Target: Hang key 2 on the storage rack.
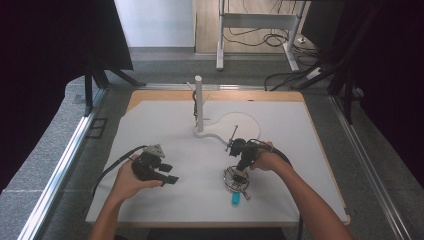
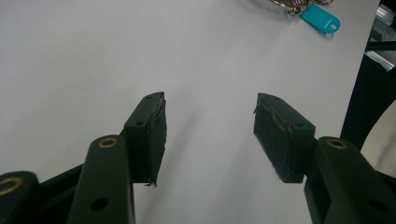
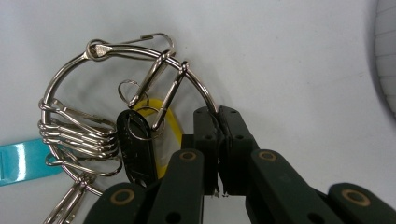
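Right tongs (image 3: 217,116) clenched on key ring (image 3: 70,79) wire, over white bench (image 1: 165,120). Left tongs (image 2: 210,130) released, gaping, grasping nothing, well apart from ring.

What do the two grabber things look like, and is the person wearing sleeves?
Both are black. The left gripper carries a grey three-cornered plate on top and trails a black cable. Its fingers are flat black blocks with rough pads and brass-coloured rivets. The right gripper has the same black fingers. The forearms are bare; no sleeves are visible.
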A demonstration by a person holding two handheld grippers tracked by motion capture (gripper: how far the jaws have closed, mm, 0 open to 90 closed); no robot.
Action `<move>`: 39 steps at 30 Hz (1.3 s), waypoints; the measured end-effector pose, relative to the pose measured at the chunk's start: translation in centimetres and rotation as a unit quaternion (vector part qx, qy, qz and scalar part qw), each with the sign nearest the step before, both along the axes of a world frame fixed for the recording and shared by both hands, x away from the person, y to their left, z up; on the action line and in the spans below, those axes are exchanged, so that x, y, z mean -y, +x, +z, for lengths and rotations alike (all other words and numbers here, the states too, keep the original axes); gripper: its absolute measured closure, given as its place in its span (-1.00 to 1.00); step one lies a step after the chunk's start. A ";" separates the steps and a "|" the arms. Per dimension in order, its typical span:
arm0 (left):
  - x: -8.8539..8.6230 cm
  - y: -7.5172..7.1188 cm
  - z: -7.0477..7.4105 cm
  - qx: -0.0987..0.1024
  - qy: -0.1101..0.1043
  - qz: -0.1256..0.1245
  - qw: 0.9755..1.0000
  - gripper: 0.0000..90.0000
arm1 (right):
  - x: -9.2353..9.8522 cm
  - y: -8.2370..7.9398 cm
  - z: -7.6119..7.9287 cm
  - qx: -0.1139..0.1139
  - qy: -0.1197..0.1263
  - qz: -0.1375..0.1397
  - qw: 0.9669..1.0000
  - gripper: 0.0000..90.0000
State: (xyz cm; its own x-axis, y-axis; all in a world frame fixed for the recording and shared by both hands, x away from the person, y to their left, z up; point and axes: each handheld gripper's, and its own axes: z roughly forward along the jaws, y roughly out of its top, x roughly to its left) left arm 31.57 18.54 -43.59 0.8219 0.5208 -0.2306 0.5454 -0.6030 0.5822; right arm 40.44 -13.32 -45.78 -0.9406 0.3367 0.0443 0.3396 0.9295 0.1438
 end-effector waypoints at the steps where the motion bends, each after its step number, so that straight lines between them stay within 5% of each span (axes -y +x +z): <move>1: 0.0 0.0 0.0 0.000 0.000 0.000 1.000 0.00 | 0.0 0.0 0.0 -0.001 -0.001 0.000 1.000 0.93; 7: -0.1 0.0 0.1 0.002 -0.001 0.001 1.000 -0.01 | 0.8 0.2 0.5 -0.025 0.002 -0.029 0.999 0.93; 14: -0.1 -0.1 0.2 0.008 -0.006 0.004 1.000 0.00 | 2.8 0.3 2.6 -0.051 0.049 -0.097 0.993 0.94; 17: -0.2 -0.1 0.3 0.009 -0.006 0.006 1.000 0.00 | 3.2 0.0 3.4 -0.058 0.070 -0.096 0.991 0.94; 24: -0.2 -0.1 0.2 0.009 -0.006 0.006 1.000 0.00 | 3.4 -0.3 5.0 -0.063 0.070 -0.095 0.991 0.95; 39: -0.2 0.0 0.2 0.010 -0.003 0.004 1.000 0.00 | 4.0 -0.1 10.0 -0.029 0.080 -0.104 0.991 0.95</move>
